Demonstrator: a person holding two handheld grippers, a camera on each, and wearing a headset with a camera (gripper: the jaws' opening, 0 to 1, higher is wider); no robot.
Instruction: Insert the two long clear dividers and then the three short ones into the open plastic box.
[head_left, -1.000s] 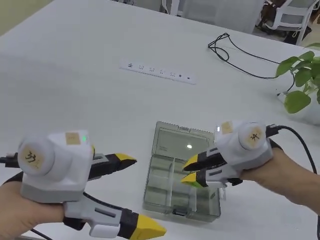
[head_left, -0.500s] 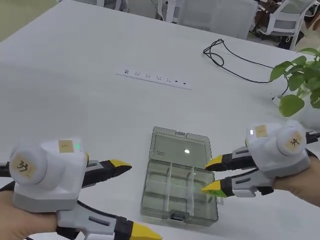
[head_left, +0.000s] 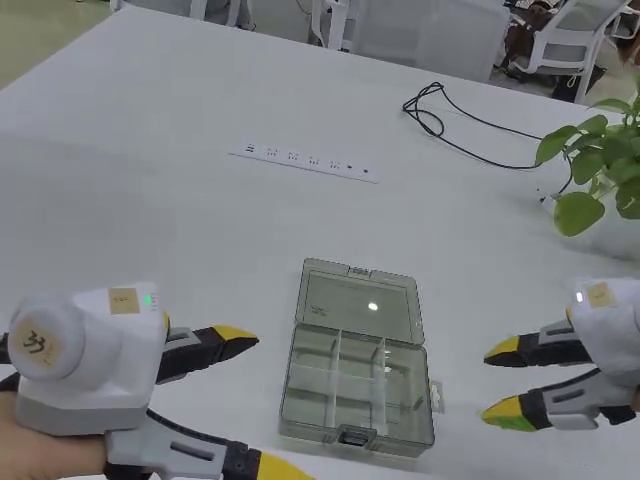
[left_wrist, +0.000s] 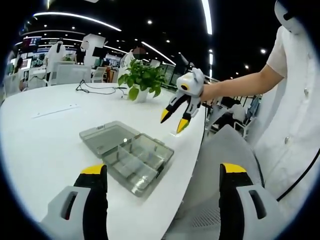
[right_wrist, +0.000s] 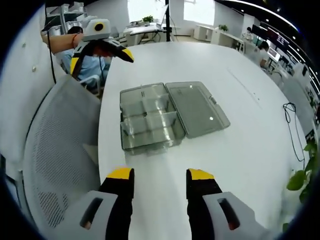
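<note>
Open plastic box (head_left: 356, 400) sits on the white worktop (head_left: 150, 200), toward the near edge and between the two hand-held grippers. Its hinged lid (head_left: 362, 305) lies flat on the far side. Clear dividers (head_left: 337, 366) stand inside the tray and cross to form a grid of compartments. The count of long against short pieces is hard to read through the clear plastic.

Left hand-held gripper (head_left: 250, 400) is low at the left of the head view. Its jaws are spread wide with nothing between them, and it is apart from the box. Right hand-held gripper (head_left: 500, 381) is off to the box's right side, jaws parted and likewise empty, not touching the box. Each gripper view looks across the box to the opposite gripper.

Farther back on the worktop: power strip (head_left: 305, 160), black cable (head_left: 447, 113), potted plant (head_left: 590, 160) at the right. A mesh chair back (right_wrist: 55, 150) stands close to the worktop edge in the right gripper view.

Judgement on the step: the inserting looks finished, or at its very tail. The partitions are in place and both tools are free.

Next move, as I judge it, is a seating check. Any divider riding high in its slots wants a light downward press from a jaw tip. The other gripper should steady the box wall, since a light box on a smooth top may skid.
</note>
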